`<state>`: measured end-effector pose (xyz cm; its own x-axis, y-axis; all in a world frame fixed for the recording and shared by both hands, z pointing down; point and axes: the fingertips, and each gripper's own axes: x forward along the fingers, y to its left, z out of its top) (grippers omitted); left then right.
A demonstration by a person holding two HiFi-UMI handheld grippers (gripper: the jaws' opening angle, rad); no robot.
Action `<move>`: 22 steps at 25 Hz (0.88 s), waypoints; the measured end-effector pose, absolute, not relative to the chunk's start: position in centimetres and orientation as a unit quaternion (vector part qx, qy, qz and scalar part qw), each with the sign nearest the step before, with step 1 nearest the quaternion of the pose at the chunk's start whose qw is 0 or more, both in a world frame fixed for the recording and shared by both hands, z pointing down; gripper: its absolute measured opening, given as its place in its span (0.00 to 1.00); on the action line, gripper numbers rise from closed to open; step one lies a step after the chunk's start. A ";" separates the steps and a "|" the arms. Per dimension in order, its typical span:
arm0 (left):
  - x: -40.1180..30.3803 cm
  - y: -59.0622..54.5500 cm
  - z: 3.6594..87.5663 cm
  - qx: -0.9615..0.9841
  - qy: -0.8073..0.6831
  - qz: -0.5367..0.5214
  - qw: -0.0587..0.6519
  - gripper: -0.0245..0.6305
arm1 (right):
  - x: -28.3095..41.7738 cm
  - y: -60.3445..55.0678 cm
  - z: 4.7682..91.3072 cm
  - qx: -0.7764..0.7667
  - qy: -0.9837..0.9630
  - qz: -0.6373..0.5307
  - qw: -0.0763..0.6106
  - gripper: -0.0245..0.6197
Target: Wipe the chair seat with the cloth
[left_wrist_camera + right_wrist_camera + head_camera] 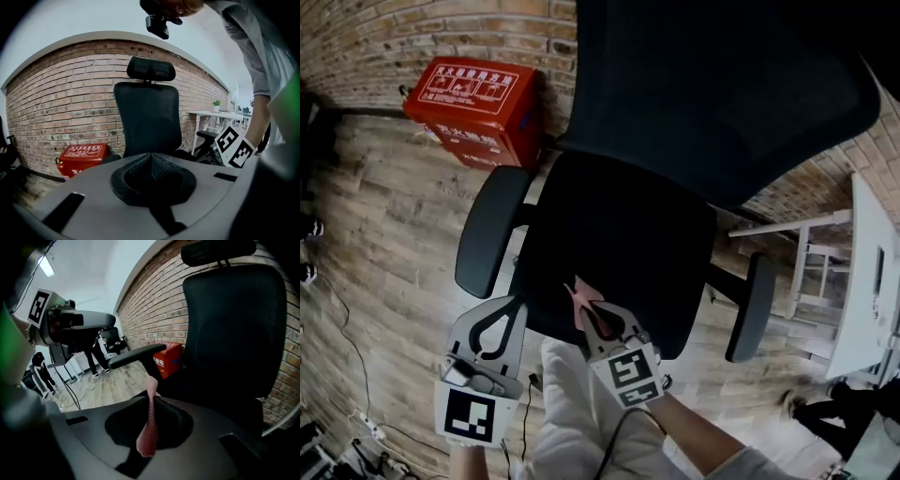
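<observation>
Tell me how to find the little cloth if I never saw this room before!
Find the big black office chair in front of the brick wall and look at the near edge of its seat. There the right gripper pinches a cloth between its shut jaws. It is the only pink thing there, a thin strip against all that black.
</observation>
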<state>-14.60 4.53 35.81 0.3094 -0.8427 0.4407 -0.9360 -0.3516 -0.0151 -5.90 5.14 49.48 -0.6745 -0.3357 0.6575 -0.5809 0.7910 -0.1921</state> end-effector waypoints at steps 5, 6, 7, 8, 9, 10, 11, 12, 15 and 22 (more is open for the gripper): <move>-11.0 1.8 28.7 0.837 -0.510 0.192 0.050 0.07 | -1.7 1.5 41.8 0.325 -0.889 0.185 0.264 0.12; -10.3 1.6 27.3 0.842 -0.504 0.188 0.045 0.07 | -0.8 1.1 40.1 0.336 -0.888 0.182 0.255 0.12; -9.6 1.5 25.9 0.845 -0.499 0.185 0.044 0.07 | 0.0 0.8 38.5 0.346 -0.887 0.180 0.248 0.12; -8.8 1.5 24.6 0.849 -0.494 0.183 0.041 0.07 | 0.9 0.6 36.9 0.355 -0.886 0.178 0.241 0.12; -8.1 1.5 23.3 0.853 -0.487 0.183 0.037 0.07 | 1.7 0.5 35.3 0.364 -0.884 0.176 0.234 0.12; -7.4 1.5 22.1 0.856 -0.482 0.182 0.035 0.07 | 2.6 0.2 33.7 0.373 -0.883 0.173 0.227 0.12; -6.8 1.5 20.9 0.859 -0.478 0.180 0.032 0.07 | 3.6 0.0 32.2 0.382 -0.882 0.168 0.220 0.12; -6.1 1.4 19.7 0.863 -0.473 0.177 0.027 0.07 | 4.6 -0.3 30.8 0.391 -0.880 0.162 0.215 0.12; -4.4 1.4 16.4 0.871 -0.459 0.173 0.017 0.07 | 7.1 -0.7 26.5 0.415 -0.876 0.151 0.194 0.12; -2.3 1.3 10.5 0.879 -0.451 0.154 0.015 0.07 | 11.7 -1.3 18.3 0.459 -0.868 0.117 0.150 0.12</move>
